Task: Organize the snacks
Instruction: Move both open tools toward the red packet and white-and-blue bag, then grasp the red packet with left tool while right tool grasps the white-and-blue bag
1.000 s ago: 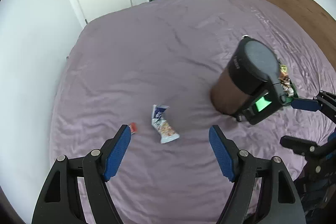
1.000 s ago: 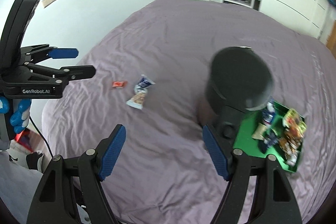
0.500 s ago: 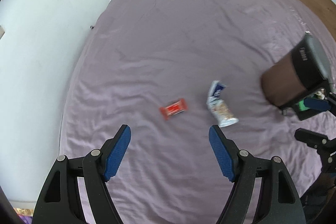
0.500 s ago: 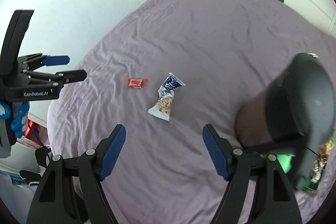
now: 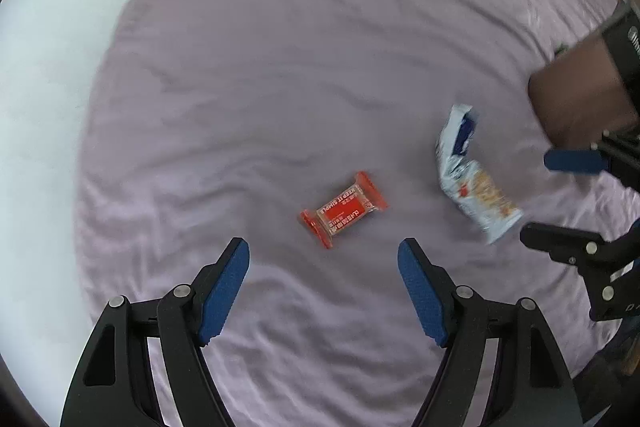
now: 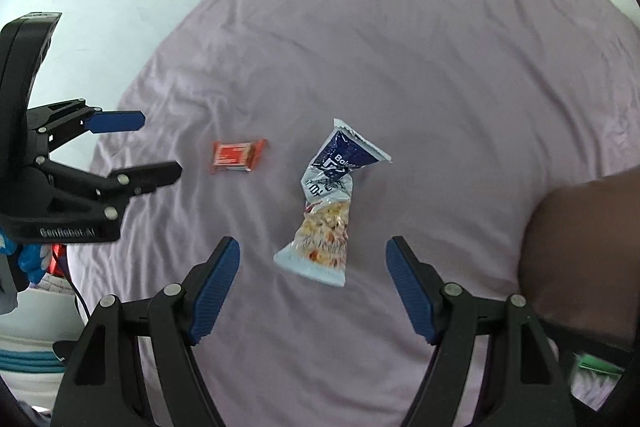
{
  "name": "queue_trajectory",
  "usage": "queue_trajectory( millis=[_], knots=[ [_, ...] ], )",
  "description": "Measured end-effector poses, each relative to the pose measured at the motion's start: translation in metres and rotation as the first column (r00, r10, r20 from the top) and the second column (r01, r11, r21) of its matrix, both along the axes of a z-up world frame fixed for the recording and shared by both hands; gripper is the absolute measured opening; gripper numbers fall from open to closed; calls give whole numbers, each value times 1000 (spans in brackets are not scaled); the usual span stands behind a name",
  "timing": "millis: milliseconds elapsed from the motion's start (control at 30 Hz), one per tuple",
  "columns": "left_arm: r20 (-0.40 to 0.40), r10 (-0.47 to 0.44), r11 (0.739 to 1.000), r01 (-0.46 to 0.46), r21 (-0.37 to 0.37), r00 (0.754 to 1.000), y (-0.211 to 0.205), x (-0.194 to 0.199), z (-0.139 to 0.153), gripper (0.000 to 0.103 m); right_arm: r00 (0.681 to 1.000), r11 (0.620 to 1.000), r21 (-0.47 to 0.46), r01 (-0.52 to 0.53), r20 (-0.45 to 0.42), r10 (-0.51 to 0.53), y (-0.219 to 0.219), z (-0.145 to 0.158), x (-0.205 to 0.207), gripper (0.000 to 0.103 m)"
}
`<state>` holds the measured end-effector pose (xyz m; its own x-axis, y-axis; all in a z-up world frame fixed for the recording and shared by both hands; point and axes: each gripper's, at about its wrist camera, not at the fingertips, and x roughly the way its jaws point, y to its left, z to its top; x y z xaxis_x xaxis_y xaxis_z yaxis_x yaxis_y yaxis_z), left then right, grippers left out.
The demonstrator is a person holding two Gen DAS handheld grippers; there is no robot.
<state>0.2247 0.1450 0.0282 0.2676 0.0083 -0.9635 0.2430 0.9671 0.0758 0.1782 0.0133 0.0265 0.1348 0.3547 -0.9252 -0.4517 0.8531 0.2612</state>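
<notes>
Above the lilac bedsheet, the left gripper holds its blue-padded jaws apart and empty, framing the small red foil-wrapped bar just ahead, evidently its target. Likewise the right gripper stands spread and empty around the crumpled blue-and-white snack pouch. Both snacks lie loose, near each other, not yet gripped.

Lilac-sheeted bed bearing red snack bar, crumpled snack bag.
</notes>
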Motion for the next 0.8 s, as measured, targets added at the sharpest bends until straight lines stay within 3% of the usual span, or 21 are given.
queue_trajectory(
  millis=[200,367,467,533,700,800],
  knots=[
    [-81,-96,995,99,34,992,-12,19,-43,72,999,1000,-13,27,-42,-28,7,-28,13,74],
    [-109,-114,991,120,52,988,-16,31,-64,71,997,999,-27,35,-68,-37,11,-43,20,74],
    [-117,-117,990,125,71,986,-17,37,-72,69,996,999,-33,29,-88,-31,12,-52,24,52],
    [-121,-114,990,124,73,986,-16,40,-75,69,995,999,-37,21,-96,-24,13,-56,25,30],
    [-139,-123,988,135,78,983,-17,45,-83,68,994,999,-47,8,-112,-13,15,-65,29,3],
    [-149,-128,988,139,71,980,-19,47,-87,59,993,1000,-27,15,-115,-18,11,-67,31,0]
  ],
)
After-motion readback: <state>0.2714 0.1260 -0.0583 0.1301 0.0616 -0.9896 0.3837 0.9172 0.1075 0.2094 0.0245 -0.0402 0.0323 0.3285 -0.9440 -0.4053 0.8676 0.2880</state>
